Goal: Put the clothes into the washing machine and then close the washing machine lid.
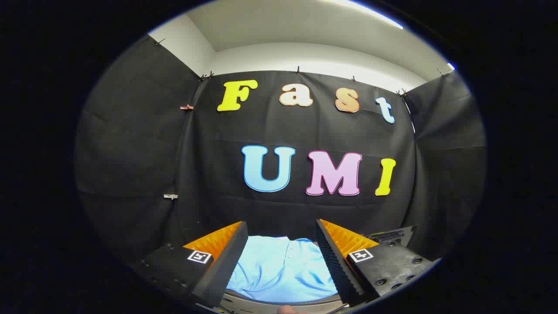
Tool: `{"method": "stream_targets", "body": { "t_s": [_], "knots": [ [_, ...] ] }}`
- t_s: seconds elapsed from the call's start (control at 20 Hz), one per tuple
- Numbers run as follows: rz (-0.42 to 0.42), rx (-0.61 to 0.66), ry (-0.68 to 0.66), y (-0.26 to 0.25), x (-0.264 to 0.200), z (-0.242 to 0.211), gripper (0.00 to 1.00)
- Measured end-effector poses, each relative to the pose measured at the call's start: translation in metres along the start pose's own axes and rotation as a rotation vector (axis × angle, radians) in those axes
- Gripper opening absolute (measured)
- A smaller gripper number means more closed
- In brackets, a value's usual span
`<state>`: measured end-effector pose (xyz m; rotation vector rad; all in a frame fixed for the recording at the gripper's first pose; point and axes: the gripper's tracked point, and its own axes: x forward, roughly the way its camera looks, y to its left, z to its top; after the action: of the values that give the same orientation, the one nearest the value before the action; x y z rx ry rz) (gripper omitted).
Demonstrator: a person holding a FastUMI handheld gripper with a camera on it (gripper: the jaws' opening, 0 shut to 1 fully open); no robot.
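My hand-held gripper (281,255) open wide, holding nothing. Light blue shirt (283,268) lies low between fingers, just ahead, on round grey rim (279,303), maybe washing machine. Best: tip down, go low, pinch thick fold of cloth, squeeze slow.

Tool (281,235) with ridged wedge fingers, square coded tags, screwed black mounts.

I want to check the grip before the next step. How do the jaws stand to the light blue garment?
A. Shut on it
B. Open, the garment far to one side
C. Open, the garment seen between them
C: the gripper has its jaws spread apart, and the light blue garment lies in the gap between them, with neither seen pressing on it.
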<state>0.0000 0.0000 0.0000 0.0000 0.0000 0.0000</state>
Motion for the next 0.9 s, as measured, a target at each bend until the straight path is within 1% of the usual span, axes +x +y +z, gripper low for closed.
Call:
{"method": "stream_targets", "body": {
  "t_s": [0.3,0.55,0.9],
  "knots": [
    [0.011,-0.022,0.023,-0.006,0.009,-0.005,0.98],
    [-0.002,-0.035,0.040,-0.014,0.008,-0.013,0.98],
    [0.004,-0.043,0.054,-0.010,0.007,-0.019,0.98]
  ]
}}
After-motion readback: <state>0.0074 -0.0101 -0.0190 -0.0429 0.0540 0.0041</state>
